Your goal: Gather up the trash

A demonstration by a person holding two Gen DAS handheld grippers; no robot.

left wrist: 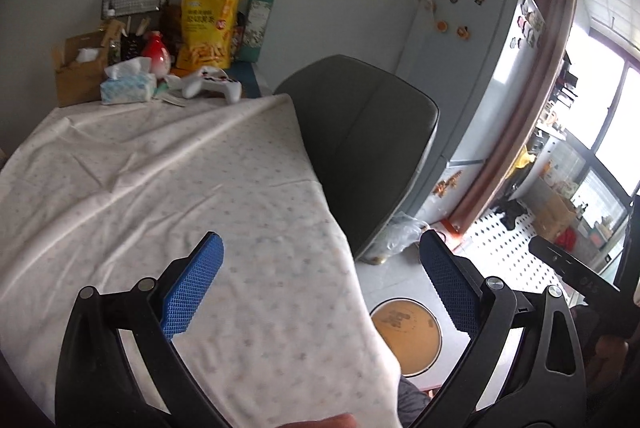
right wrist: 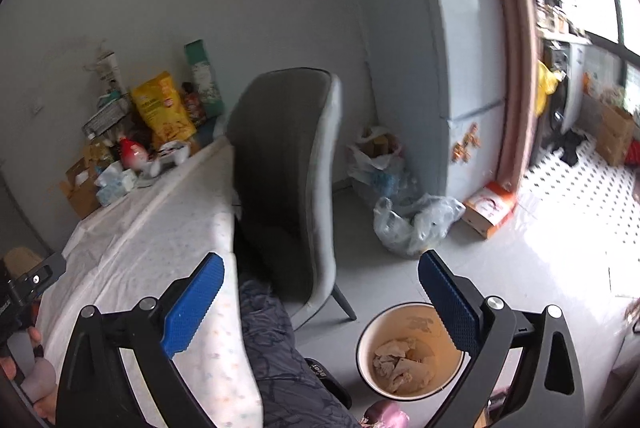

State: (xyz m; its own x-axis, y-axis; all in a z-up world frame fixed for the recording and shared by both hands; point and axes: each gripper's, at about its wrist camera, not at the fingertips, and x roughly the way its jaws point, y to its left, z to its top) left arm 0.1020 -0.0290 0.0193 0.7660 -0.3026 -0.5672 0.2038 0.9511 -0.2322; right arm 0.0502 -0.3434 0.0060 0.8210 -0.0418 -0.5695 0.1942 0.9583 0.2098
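A round orange waste bin [right wrist: 408,352] with a white rim stands on the floor beside the table; crumpled pale paper [right wrist: 400,360] lies inside it. The bin also shows in the left wrist view [left wrist: 408,336], partly hidden by the tablecloth. My right gripper [right wrist: 320,292] is open and empty, above the floor just left of the bin. My left gripper [left wrist: 320,268] is open and empty, over the table's right edge. The right gripper's black body [left wrist: 572,264] shows at the right of the left wrist view.
A table under a white dotted cloth [left wrist: 160,168] has clutter at its far end: tissue pack [left wrist: 128,84], white game controller [left wrist: 212,84], yellow snack bag [left wrist: 208,28], cardboard box [left wrist: 76,68]. A grey chair [right wrist: 288,180] stands beside it. Plastic bags [right wrist: 412,220] and a fridge [right wrist: 460,48] lie beyond.
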